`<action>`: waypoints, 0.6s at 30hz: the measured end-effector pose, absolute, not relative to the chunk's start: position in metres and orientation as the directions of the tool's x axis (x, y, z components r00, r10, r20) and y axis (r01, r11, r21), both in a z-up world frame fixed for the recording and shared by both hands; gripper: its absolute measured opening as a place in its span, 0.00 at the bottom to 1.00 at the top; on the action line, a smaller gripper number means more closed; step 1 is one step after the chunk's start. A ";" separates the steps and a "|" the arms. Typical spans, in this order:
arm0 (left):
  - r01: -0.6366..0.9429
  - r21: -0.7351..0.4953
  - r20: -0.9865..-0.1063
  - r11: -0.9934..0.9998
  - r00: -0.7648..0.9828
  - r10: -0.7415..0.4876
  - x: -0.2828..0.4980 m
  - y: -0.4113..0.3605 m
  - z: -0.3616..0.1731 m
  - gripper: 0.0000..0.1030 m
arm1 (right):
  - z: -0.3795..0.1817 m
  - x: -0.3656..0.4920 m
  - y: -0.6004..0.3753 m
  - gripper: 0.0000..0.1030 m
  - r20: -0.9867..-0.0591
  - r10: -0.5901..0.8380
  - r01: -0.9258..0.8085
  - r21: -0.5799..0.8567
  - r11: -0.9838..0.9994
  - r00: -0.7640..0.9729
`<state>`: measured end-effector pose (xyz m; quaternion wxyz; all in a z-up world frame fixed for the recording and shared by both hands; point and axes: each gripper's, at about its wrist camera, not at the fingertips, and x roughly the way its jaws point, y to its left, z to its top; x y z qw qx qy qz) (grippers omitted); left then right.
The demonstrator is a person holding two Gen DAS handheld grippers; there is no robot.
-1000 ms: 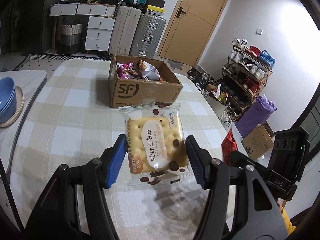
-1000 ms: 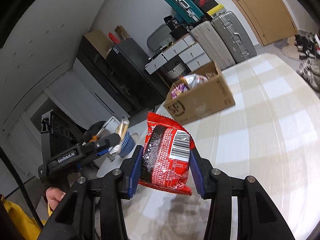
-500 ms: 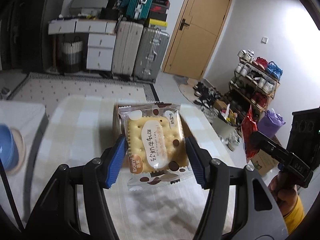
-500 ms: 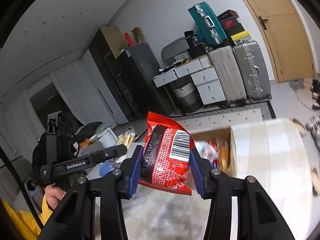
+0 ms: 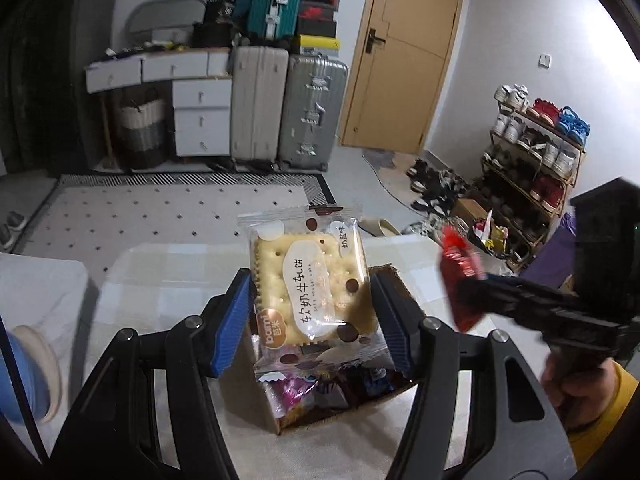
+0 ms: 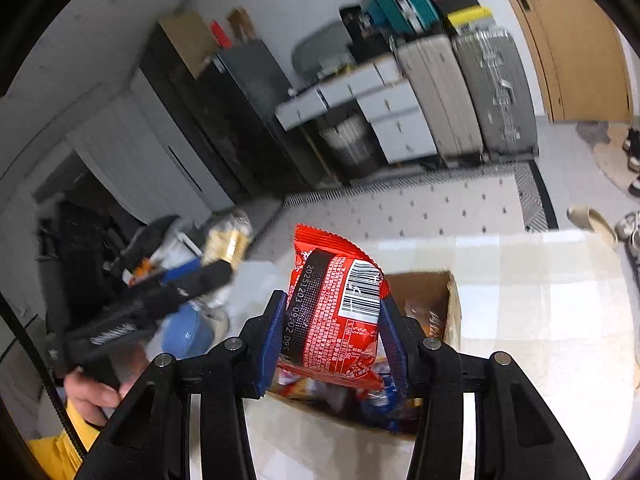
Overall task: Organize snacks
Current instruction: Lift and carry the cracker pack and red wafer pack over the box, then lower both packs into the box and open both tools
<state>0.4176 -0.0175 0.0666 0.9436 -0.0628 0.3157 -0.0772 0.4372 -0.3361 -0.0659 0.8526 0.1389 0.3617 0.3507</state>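
Note:
My left gripper (image 5: 310, 320) is shut on a clear-wrapped cracker packet (image 5: 312, 284) and holds it above the open cardboard box (image 5: 396, 280), which holds several snack packs (image 5: 304, 392). My right gripper (image 6: 334, 340) is shut on a red snack packet (image 6: 336, 312) and holds it over the same box (image 6: 436, 304). The right gripper with the red packet (image 5: 460, 280) shows at the right of the left wrist view. The left gripper with its cracker packet (image 6: 228, 240) shows blurred at the left of the right wrist view.
The box stands on a table with a checked cloth (image 5: 168, 276). A stack of blue bowls (image 6: 188, 332) sits on a side surface to the left. Suitcases (image 5: 288, 108), drawers and a shoe rack (image 5: 532, 160) stand beyond the table.
Both grippers have moved forward with their packets and now hang over the box, which was farther ahead before.

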 end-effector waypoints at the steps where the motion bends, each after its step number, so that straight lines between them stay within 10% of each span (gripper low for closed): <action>1: 0.116 -0.178 -0.588 0.977 0.784 -0.200 0.424 -0.017 0.063 0.56 | -0.075 0.443 -0.335 0.44 -0.540 0.684 -0.481 0.487 0.729 0.490; 18: 0.120 -0.188 -0.636 0.975 0.741 -0.214 0.479 -0.024 0.021 0.56 | -0.112 0.438 -0.308 0.50 -0.645 0.616 -0.529 0.363 0.767 0.452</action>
